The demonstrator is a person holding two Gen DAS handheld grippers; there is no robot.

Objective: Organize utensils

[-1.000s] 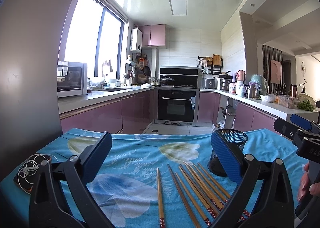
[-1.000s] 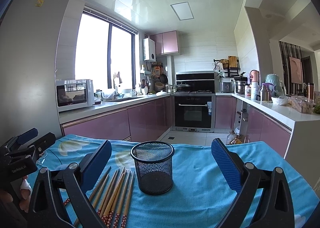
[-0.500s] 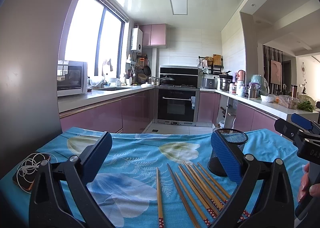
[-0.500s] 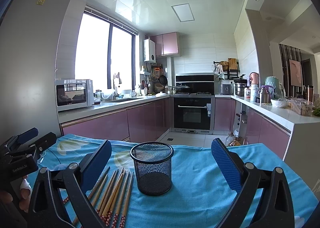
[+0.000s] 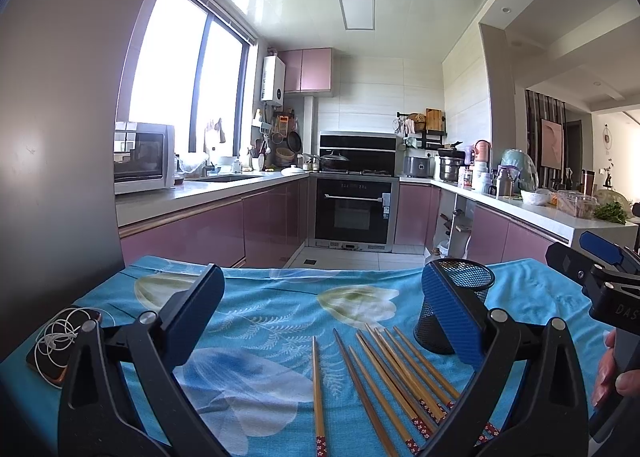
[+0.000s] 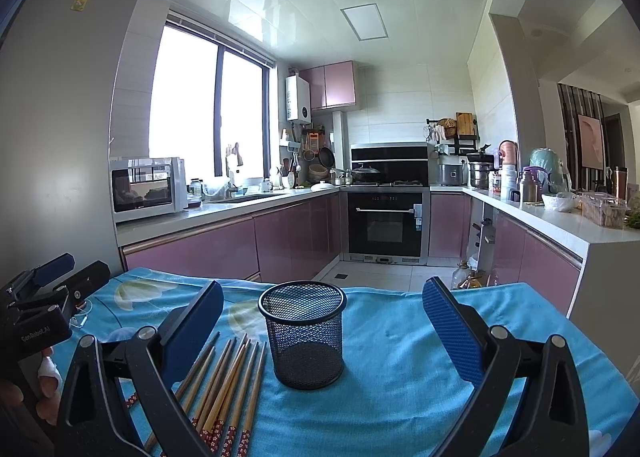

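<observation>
Little has moved since a second ago: the right-wrist view has crept slightly nearer the black mesh pen cup (image 6: 302,335), and the left-wrist view is all but unchanged.

That mesh cup stands upright on the blue floral tablecloth (image 6: 400,341) and appears to hold nothing; through the mesh only its dark bottom shows. The wooden chopsticks (image 5: 394,371) lie flat on the cloth in a loose fan just beside the cup, their red patterned ends toward the near edge, with one chopstick (image 5: 317,389) lying apart from the others. A phone with white earphones (image 5: 60,341) coiled on it sits near the cloth's left edge.

Bare cloth stretches to the right of the cup and on to the table's far edge, beyond which the kitchen floor drops away.

Both grippers hang above the cloth with their blue pads spread wide, grasping nothing. The left gripper (image 5: 322,315) frames the chopsticks between its fingers, tips pointing away from it, with the cup partly hidden behind its right pad. The right gripper (image 6: 322,323) has the cup centred between its fingers, the chopsticks by its left pad.
</observation>
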